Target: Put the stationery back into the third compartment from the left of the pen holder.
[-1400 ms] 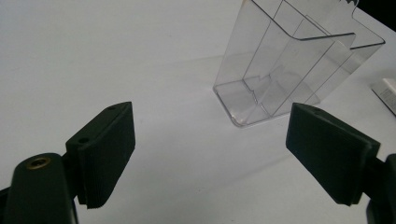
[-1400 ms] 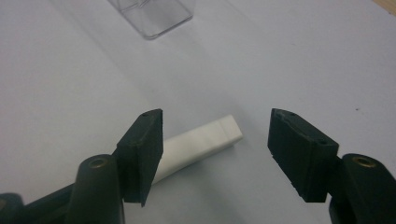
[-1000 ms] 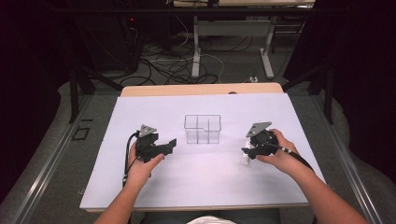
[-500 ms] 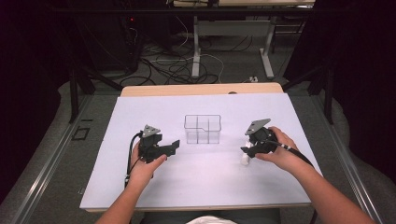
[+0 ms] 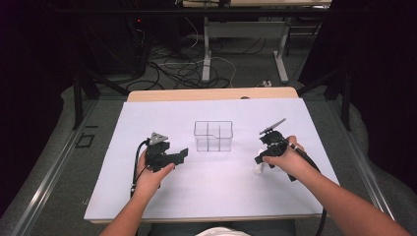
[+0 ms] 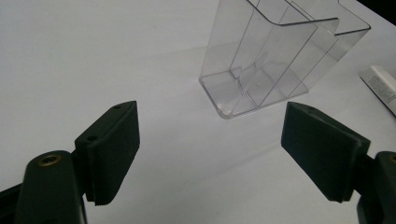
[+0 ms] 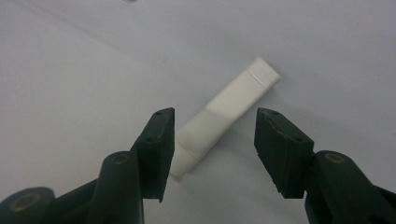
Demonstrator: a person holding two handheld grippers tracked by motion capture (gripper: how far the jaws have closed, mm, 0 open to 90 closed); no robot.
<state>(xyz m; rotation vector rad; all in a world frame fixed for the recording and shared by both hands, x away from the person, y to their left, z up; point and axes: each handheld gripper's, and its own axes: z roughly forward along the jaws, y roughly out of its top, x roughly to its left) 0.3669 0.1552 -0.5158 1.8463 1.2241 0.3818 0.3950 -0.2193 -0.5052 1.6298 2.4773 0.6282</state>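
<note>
Your right gripper (image 5: 259, 161) has just been closing its jaws around the white tube (image 7: 224, 116), which lies flat on the white table cover (image 5: 211, 196) at the near right. In the right gripper view the tube sits between the two pads; the left pad looks to be against its side or just beside it, and the right pad stands clear with a gap, so nothing is gripped yet. That puts you in the middle of the pickup, I judge: a little more closing and the tube is yours.

Compared with a second ago, this gripper has tipped down over the tube, while your left gripper (image 5: 183, 154) holds its place at the near left, jaws wide apart and empty.

Further out, in the middle of the cover, stands the clear divided bin (image 5: 213, 136), upright and apparently empty. Nothing lies between tube and bin. Beyond the table's far edge are cables and desk legs.
</note>
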